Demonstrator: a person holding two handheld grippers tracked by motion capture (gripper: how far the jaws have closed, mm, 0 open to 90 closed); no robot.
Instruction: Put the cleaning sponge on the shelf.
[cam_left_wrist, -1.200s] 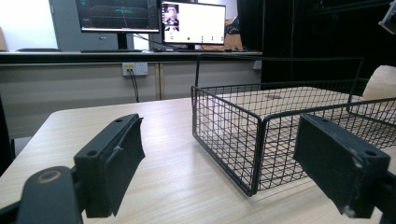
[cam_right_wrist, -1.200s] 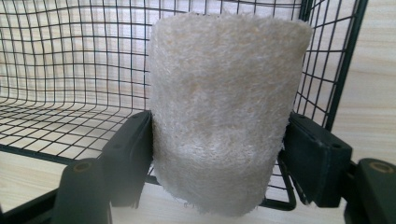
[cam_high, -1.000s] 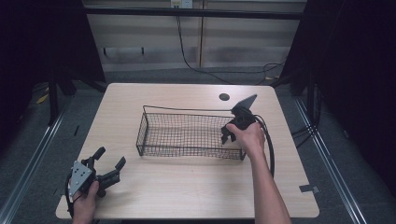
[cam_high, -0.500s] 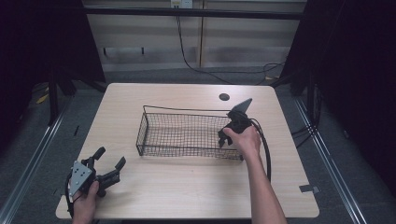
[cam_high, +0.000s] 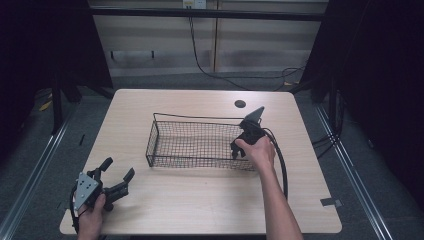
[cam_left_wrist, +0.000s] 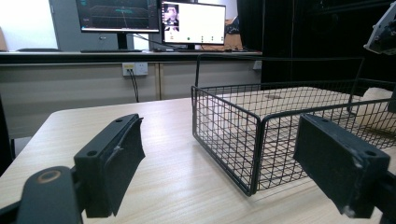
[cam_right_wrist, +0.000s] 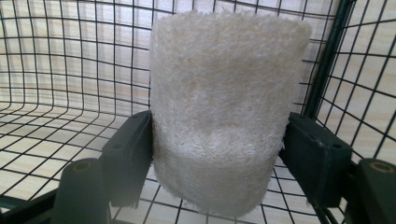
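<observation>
Loofah (cam_right_wrist: 219, 116) base cut off (basket (cam_right_wrist: 56, 70) behind)

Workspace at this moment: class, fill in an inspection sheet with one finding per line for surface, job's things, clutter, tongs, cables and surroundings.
Surface: light wood table, round dark hole near its far edge.
Job's things: black wire basket at mid-table; pale fibrous loofah-like pad held inside the basket near a corner.
Clutter: nothing seen.
Tongs: right tongs shut on the pad, reaching into the basket's right end; left tongs open, empty, by the near left corner.
Cables: black cable loops from the right tongs.
Surroundings: monitors on a desk beyond; dark floor, wall cable.
</observation>
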